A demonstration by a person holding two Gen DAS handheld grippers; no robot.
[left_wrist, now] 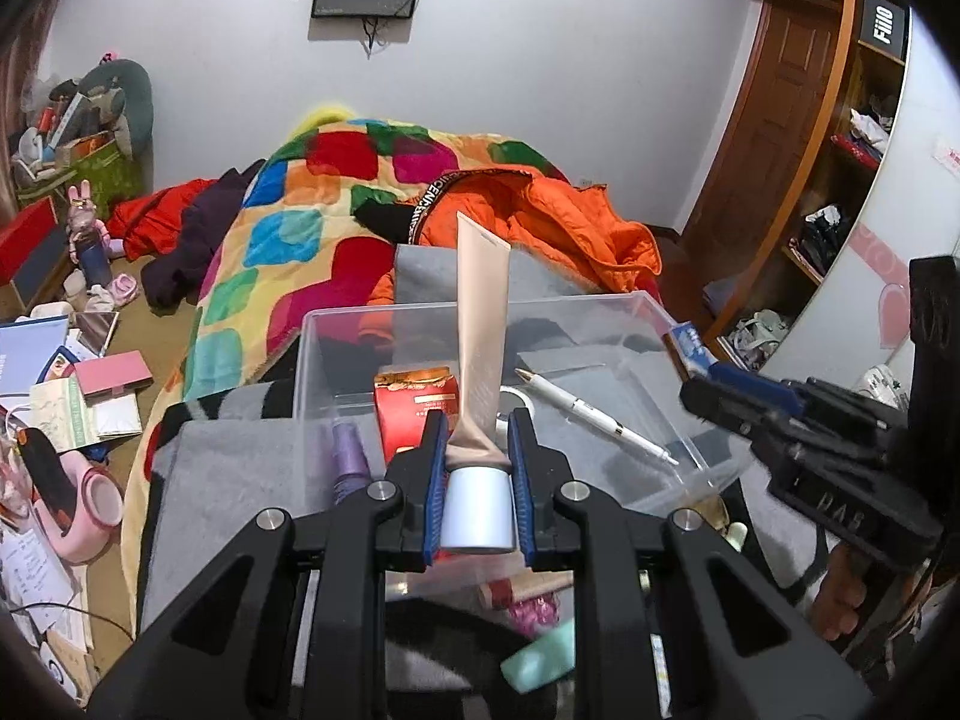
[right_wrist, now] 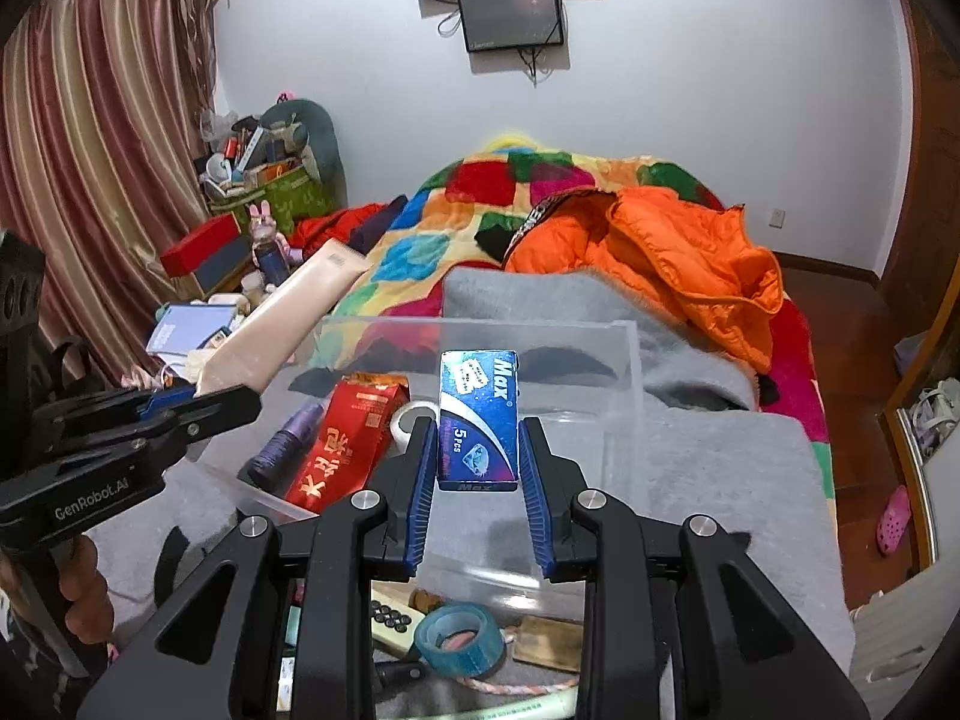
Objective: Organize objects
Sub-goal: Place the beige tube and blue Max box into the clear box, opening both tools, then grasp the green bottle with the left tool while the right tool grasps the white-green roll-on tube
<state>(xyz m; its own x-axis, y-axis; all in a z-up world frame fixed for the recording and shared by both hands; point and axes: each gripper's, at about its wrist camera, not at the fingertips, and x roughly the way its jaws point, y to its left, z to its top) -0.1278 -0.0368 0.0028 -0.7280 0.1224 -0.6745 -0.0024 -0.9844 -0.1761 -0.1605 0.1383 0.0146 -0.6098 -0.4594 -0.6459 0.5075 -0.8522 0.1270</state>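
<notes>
Your left gripper (left_wrist: 478,441) is clamped on the beige tube (left_wrist: 480,330) near its cap, your right gripper (right_wrist: 478,450) pinches the blue Max box (right_wrist: 478,423), both poised above the clear bin (left_wrist: 684,324), presumably for dropping in.

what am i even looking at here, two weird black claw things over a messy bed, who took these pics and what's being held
No robot here: a person holds a pair of hand-operated tongs in each hand, and each carries a wide-angle camera looking along its fingers. One picture comes from the left tongs, the other from the right tongs.

The left tongs are shut on a beige cosmetic tube with a white cap. The right tongs grip a small blue box marked Max.

Below both sits a clear plastic bin on a grey blanket over the bed. Inside lie a red box, a purple bottle and a white pen.
</notes>
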